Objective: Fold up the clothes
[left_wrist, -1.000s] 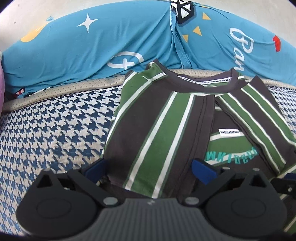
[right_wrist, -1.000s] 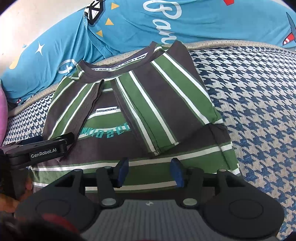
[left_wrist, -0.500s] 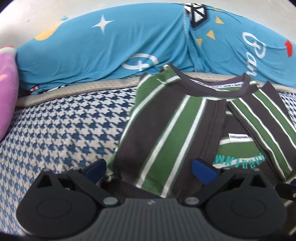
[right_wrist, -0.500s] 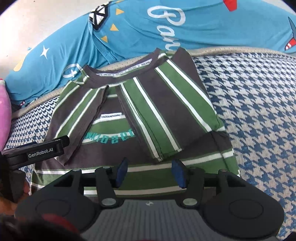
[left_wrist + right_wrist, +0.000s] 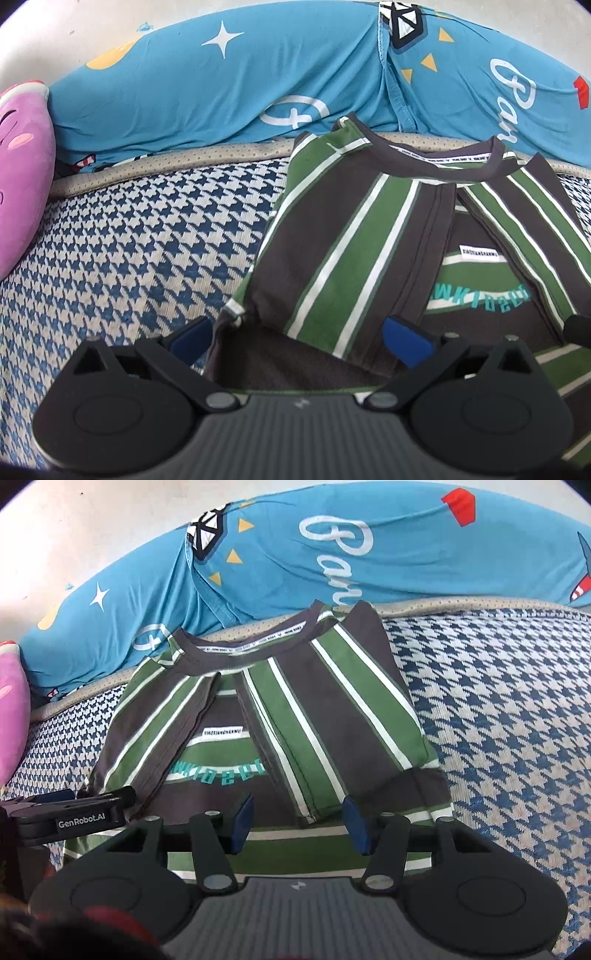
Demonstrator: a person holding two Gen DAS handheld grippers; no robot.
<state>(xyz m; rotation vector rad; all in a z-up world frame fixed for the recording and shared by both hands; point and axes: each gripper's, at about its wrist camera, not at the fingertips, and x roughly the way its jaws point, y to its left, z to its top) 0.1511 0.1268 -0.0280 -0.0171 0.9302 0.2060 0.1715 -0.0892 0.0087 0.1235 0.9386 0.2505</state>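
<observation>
A T-shirt (image 5: 351, 236) striped green, brown and white lies flat on the houndstooth surface, collar at the far end and both sleeves folded in over the chest print. My left gripper (image 5: 299, 339) is open wide above its near left corner, and the cloth lies loose between the blue pads. In the right wrist view the same shirt (image 5: 295, 709) fills the middle. My right gripper (image 5: 299, 823) is partly open over the near hem, with its pads clear of the fabric. The left gripper (image 5: 96, 803) shows at the shirt's left edge.
A blue printed garment (image 5: 221, 85) is bunched along the far side behind a beige mesh border (image 5: 184, 162). A pink plush (image 5: 22, 177) sits at the far left. The blue-and-white houndstooth surface (image 5: 517, 720) spreads out on both sides of the shirt.
Both views have tilted slightly, so the pink plush now shows at the left. The shirt lies as before, and neither gripper's jaws have changed.
</observation>
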